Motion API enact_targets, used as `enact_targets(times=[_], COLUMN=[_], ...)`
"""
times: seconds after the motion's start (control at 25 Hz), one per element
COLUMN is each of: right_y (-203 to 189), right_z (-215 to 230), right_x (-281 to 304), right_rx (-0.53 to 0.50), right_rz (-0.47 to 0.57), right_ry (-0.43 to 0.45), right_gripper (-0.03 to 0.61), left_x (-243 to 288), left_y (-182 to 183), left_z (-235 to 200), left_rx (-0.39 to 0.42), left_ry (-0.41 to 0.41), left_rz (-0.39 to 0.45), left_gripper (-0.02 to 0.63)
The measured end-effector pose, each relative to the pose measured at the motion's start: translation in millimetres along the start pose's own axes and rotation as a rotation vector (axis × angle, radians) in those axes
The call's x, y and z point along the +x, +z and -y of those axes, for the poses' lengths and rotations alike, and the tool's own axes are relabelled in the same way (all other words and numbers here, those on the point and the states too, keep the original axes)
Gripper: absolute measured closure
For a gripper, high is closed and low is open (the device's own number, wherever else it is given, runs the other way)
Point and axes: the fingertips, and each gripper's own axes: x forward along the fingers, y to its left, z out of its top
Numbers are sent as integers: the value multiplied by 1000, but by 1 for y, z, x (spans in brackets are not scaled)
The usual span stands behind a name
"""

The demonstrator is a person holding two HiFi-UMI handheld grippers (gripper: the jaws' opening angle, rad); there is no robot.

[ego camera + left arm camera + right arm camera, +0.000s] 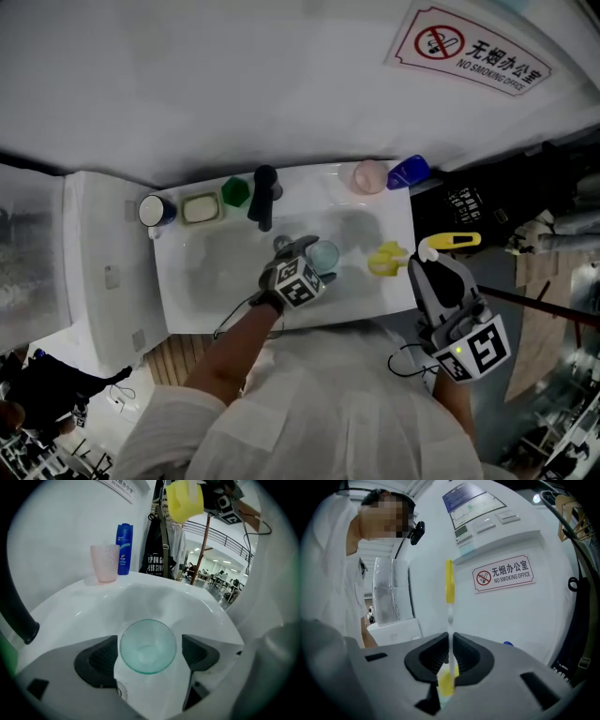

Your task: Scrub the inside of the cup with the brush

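Observation:
A clear greenish cup (323,255) (148,646) sits in the white sink (225,286), its mouth turned toward the left gripper's camera. My left gripper (314,249) (149,654) straddles it with the jaws wide open; white basin shows between the cup and each pad (101,660). Off the sink's right edge, my right gripper (427,266) (450,656) is shut on the thin stem of the brush (449,620). The brush's yellow sponge head (386,260) (185,501) hangs above the basin's right side, and its yellow handle end (457,241) points away from the sink.
On the sink's back ledge stand a pink cup (369,175) (105,563), a blue bottle (409,172) (124,549), a black faucet (264,195), a green object (235,191), a soap dish (201,207) and a blue-and-white cup (157,210). A white wall rises behind.

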Motion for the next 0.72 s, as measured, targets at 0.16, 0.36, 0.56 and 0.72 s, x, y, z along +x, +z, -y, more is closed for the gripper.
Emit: enact_targets(times=[0.16,0.36,0.56,0.72], right_y=[-4,-7,-11,-11], right_z=[5,10,9,6], right_x=[-2,-2,4,13], right_rx=[0,-2,-2,-3], right_rz=[-12,-19,-30,-28], right_ry=[6,16,41,68], right_gripper=[548,548,548,548], left_x=[11,19,23,17], left_y=[-3,-3,-1,6], left_z=[1,-6,-10,-11], left_rx=[-2,-29,-45,-45], left_ry=[9,46,68,70], left_rz=[-17,-13,2,8], left_gripper=[219,221,222,222])
